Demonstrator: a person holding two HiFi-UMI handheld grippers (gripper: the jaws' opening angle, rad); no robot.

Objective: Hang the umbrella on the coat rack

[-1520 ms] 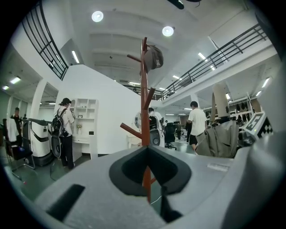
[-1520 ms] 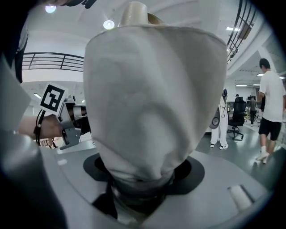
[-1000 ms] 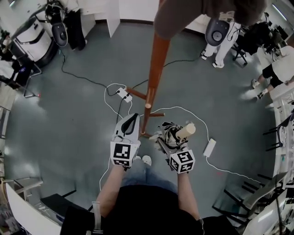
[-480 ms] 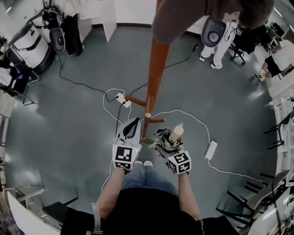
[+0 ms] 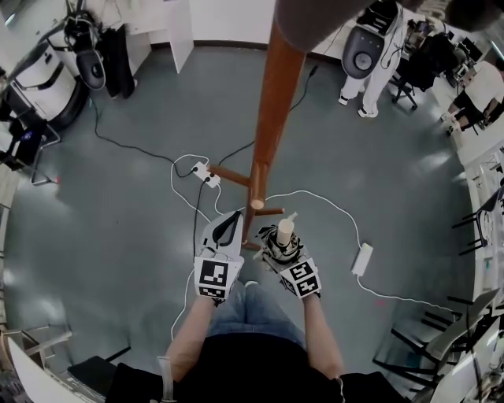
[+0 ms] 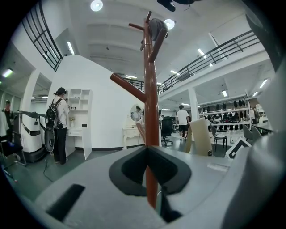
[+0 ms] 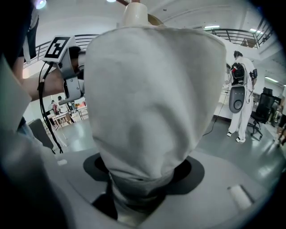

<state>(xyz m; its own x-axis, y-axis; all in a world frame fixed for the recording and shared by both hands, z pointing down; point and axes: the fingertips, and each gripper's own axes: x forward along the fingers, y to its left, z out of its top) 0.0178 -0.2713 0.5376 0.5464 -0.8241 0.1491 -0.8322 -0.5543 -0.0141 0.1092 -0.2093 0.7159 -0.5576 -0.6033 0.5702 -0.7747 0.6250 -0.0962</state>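
Note:
A tall brown coat rack [image 5: 269, 118] rises straight ahead, its feet on the grey floor just beyond my hands. My right gripper [image 5: 279, 250] is shut on a folded pale umbrella [image 5: 284, 231], which stands upright with its cream end toward the head camera, close to the right of the pole's base. In the right gripper view the umbrella's fabric [image 7: 152, 112] fills the frame above the right gripper [image 7: 138, 197]. My left gripper [image 5: 227, 218] is shut and holds nothing, just left of the pole. Through the left gripper [image 6: 150, 179] I see the coat rack [image 6: 151, 112] with its angled pegs.
A power strip [image 5: 209, 179] and white cables trail across the floor by the rack's feet, with a white adapter [image 5: 361, 258] to the right. A dark garment [image 5: 354, 12] hangs at the rack's top. A person [image 5: 376, 75] stands at the back right; chairs [image 5: 472, 228] line the right edge.
My right gripper has moved left toward the pole and turned the umbrella from leaning right to upright. The left gripper has stayed beside the pole.

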